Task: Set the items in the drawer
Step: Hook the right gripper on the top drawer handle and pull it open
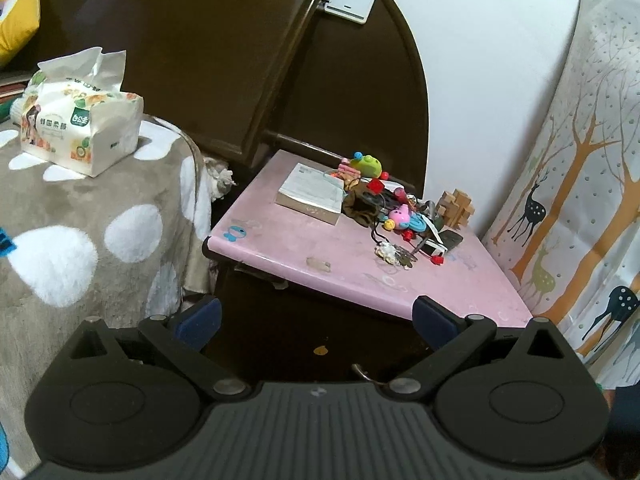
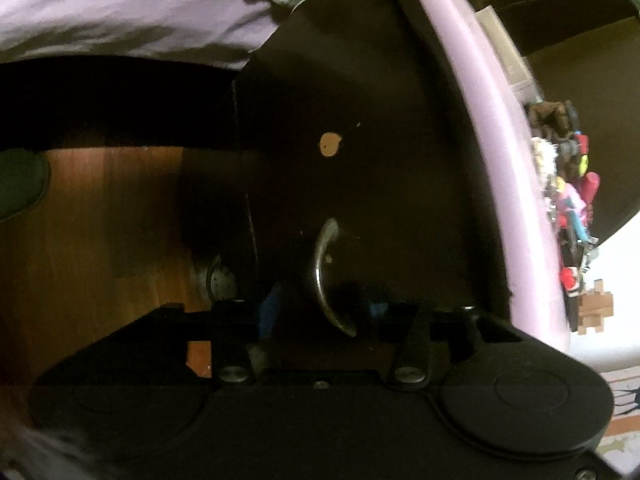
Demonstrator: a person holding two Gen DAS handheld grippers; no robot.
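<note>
Right hand-held gripper straddles the drawer handle, unclamped — left gapes.

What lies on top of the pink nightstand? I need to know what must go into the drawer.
On the pink nightstand: a white box, a wooden puzzle, a green frog toy and tangled keychains and trinkets. Whatever is buried beneath that tangle is hidden.

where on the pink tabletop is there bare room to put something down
The pink tabletop is bare along its front edge and front-left corner, from the blue sticker across to the small tan patch. The back right is crowded: a book, a toy pile and a wooden puzzle sit close together.
</note>
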